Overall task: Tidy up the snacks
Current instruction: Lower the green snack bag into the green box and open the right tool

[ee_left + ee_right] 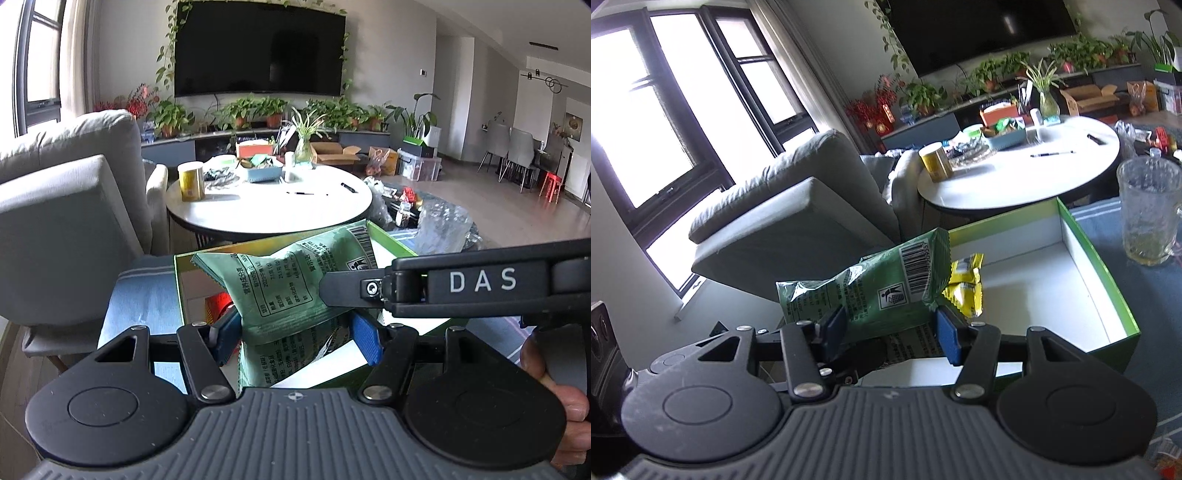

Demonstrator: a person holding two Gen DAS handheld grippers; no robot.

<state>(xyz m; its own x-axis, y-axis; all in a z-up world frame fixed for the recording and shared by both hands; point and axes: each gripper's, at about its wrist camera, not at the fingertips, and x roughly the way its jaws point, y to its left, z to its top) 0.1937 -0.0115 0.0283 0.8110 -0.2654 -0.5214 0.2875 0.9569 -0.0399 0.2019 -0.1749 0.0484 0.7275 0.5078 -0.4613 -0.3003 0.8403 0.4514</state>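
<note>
A green snack packet (280, 291) is held over an open green box with a white inside (1082, 266). My left gripper (291, 332) has its blue pads on both sides of the packet's lower end. My right gripper (890, 328) reaches in from the right in the left wrist view (436, 284) and its blue pads close on the same packet (882, 295). A small yellow packet (966, 288) stands inside the box just behind the green one. A red and yellow packet (218, 306) shows in the box.
The box sits on a blue striped cloth (140, 302). A glass mug (1148, 218) stands right of the box. Behind are a white round table (266, 206) with a yellow tin (191, 181), and a grey armchair (66, 199) to the left.
</note>
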